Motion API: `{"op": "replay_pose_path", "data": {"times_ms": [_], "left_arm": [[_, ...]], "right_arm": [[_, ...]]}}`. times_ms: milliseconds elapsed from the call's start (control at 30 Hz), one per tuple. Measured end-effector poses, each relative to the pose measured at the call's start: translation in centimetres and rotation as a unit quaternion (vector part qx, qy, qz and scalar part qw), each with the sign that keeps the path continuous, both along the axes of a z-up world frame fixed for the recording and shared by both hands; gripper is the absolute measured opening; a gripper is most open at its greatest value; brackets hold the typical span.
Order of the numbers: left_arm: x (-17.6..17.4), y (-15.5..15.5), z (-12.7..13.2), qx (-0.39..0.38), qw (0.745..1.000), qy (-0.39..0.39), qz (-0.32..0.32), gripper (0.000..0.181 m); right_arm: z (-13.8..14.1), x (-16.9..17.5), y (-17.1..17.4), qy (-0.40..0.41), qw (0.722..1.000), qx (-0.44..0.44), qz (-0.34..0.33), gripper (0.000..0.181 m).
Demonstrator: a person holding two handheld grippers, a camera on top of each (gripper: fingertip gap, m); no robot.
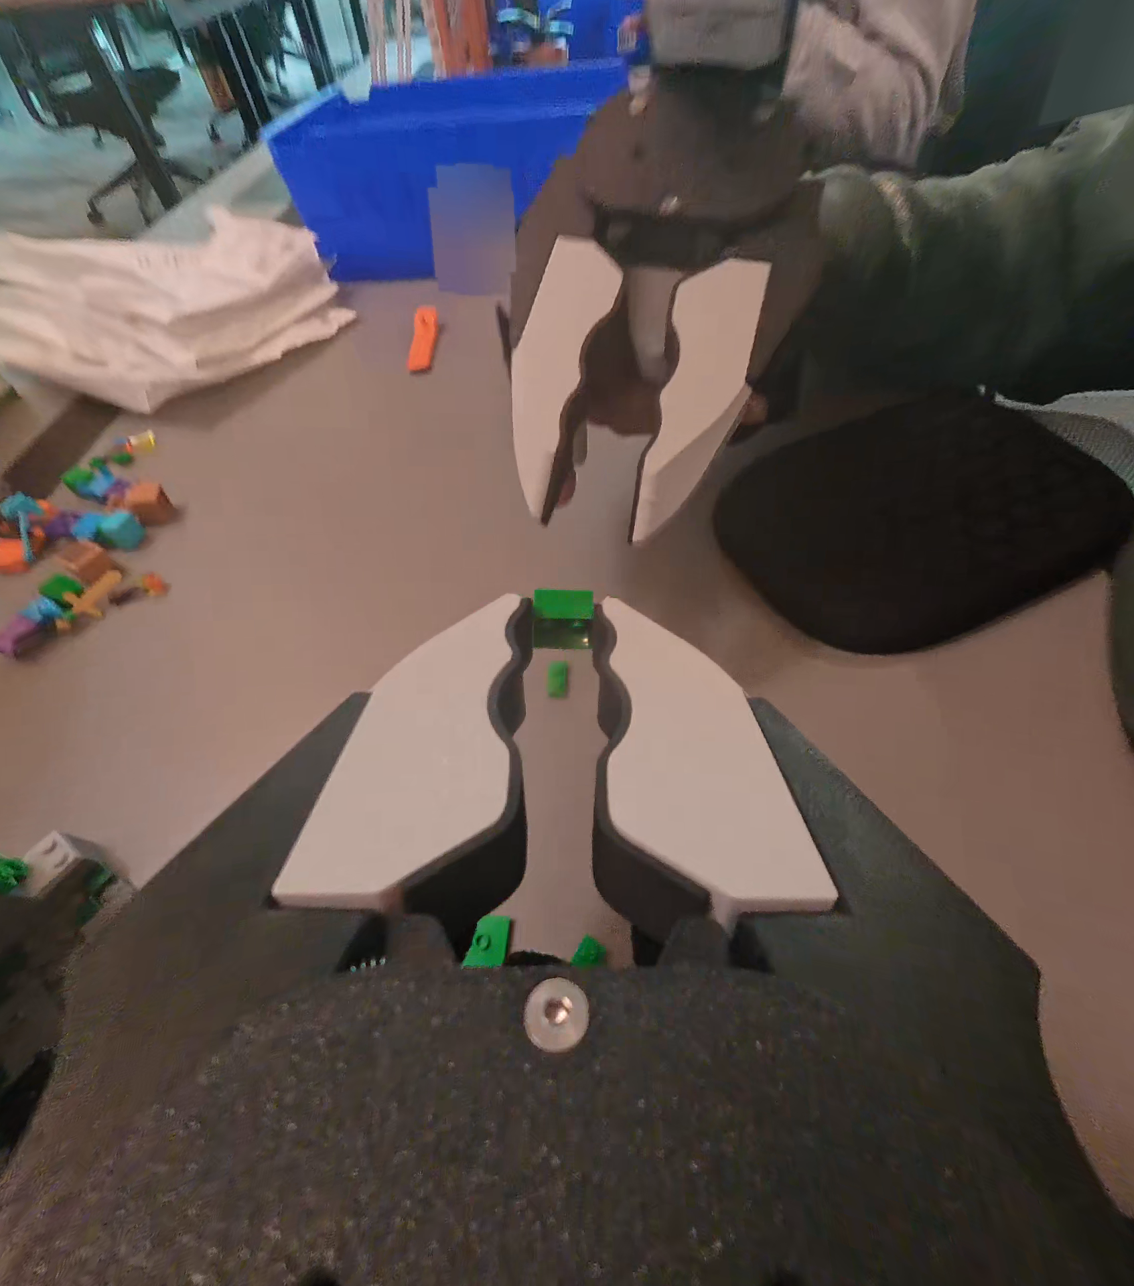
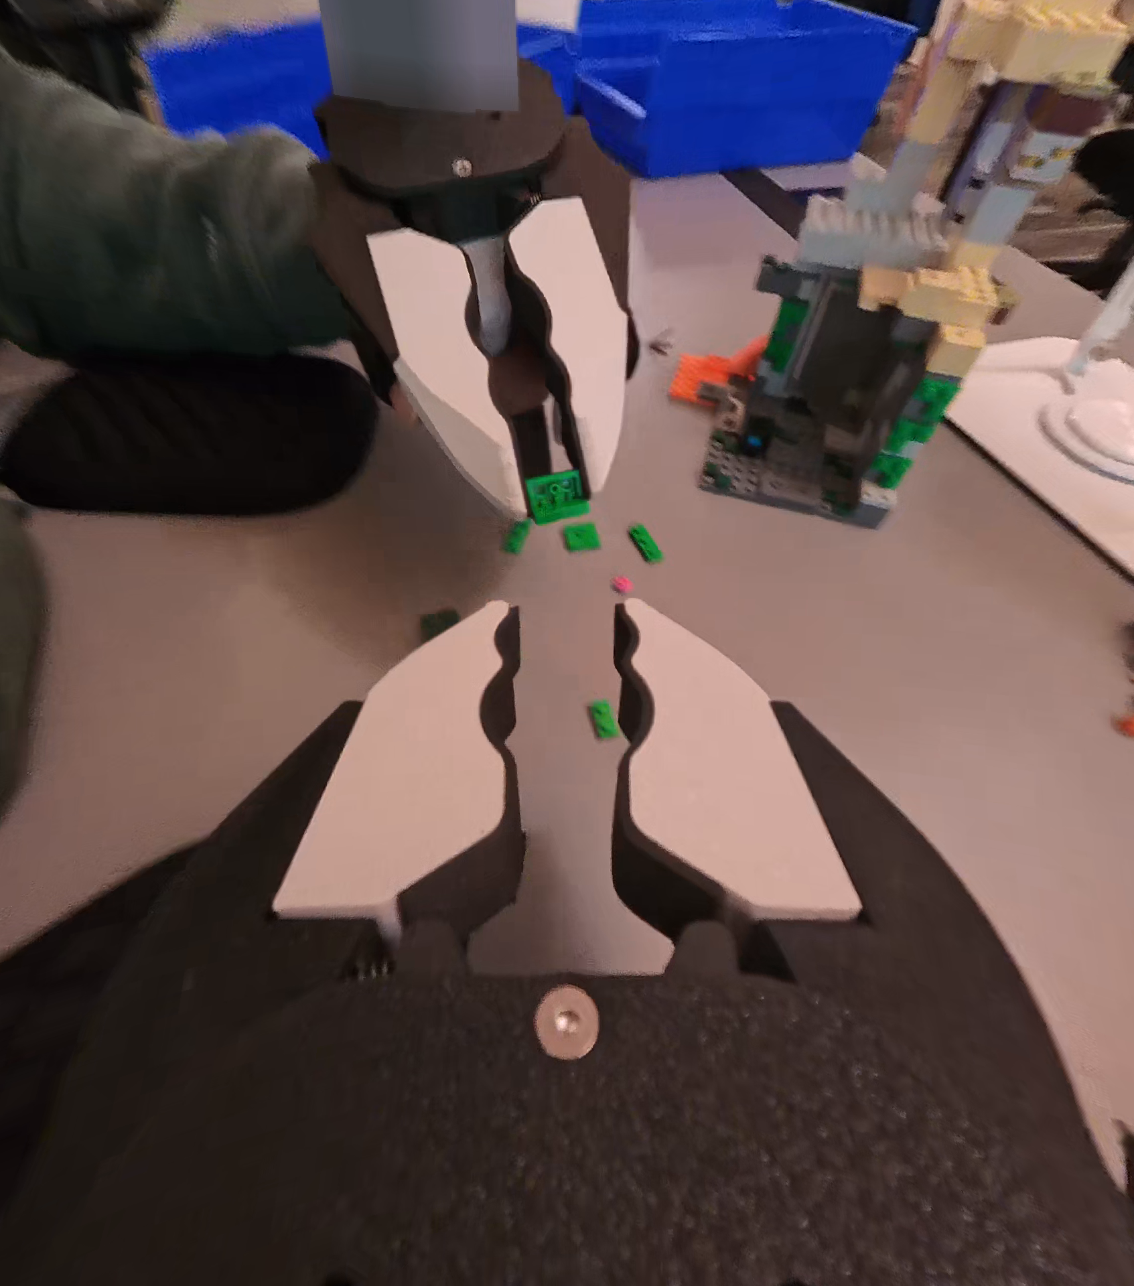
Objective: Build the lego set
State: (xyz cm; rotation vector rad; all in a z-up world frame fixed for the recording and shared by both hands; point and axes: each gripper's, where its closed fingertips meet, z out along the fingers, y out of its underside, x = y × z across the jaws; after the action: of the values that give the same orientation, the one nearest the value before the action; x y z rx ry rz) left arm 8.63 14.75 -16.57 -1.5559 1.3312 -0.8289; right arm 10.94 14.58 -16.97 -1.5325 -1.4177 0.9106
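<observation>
Pinching a green plate (image 1: 562,616) in the left claw (image 1: 562,612); right claw (image 2: 567,612) spread, empty. Tower (image 2: 849,362) at two o'clock partly built, loose pieces (image 2: 578,537) unplaced.

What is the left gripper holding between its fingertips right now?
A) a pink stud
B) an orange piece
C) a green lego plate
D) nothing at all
C: in the left wrist view the left gripper has a green lego plate clamped between its tips, and the right wrist view shows the same green lego plate held just above the loose green pieces on the table.
</observation>
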Motion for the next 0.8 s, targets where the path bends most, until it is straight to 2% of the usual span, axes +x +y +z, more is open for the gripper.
{"op": "replay_pose_path", "data": {"times_ms": [133, 233, 300, 600, 800], "left_arm": [[0.1, -1.8, 1.7, 0.052, 0.999, -0.009, -0.005, 0.016], [0.2, -2.9, 2.5, 0.074, 0.997, -0.01, -0.005, 0.016], [0.1, -3.3, 2.7, 0.088, 0.996, -0.005, -0.002, 0.016], [-0.4, -4.0, 3.1, 0.126, 0.992, 0.019, 0.016, 0.016], [-0.8, -5.0, 5.0, 0.132, 0.99, -0.032, 0.025, 0.02]], "right_arm": [[2.0, -1.7, -2.5, 0.069, 0.99, -0.115, 0.05, 0.023], [3.4, -2.4, -2.7, 0.11, 0.965, -0.23, 0.052, 0.022], [3.7, -2.8, -2.8, 0.115, 0.953, -0.275, 0.054, 0.019], [3.6, -4.1, -3.9, 0.108, 0.934, -0.332, 0.078, 0.007], [6.3, -3.7, -4.6, 0.191, 0.897, -0.372, 0.144, 0.003]]}}
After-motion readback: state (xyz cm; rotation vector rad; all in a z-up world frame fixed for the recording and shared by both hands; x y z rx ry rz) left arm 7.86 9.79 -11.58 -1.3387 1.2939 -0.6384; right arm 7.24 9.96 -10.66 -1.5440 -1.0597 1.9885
